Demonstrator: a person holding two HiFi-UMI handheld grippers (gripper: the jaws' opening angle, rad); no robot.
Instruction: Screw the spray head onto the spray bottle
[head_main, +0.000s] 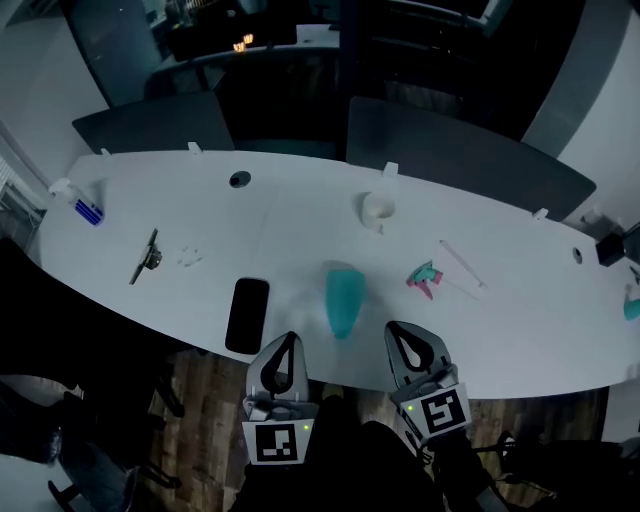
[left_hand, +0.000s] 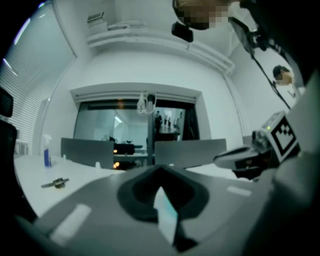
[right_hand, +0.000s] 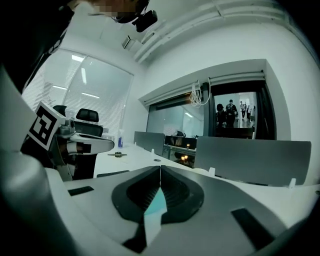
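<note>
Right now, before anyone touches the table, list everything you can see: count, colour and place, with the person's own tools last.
table: 1, white, curved, across the view
spray bottle: 1, teal, lying near the table's front edge
spray head: 1, teal and pink with a white tube, right of the bottle, apart from it
phone: 1, black, flat, left of the bottle
cup-like container: 1, white, behind the bottle
metal tool: 1, dark, towards the left
small bottle: 1, white and blue, at the table's left end
left gripper: 1, grey, shut and empty, at the near edge
right gripper: 1, grey, shut and empty, at the near edge
</note>
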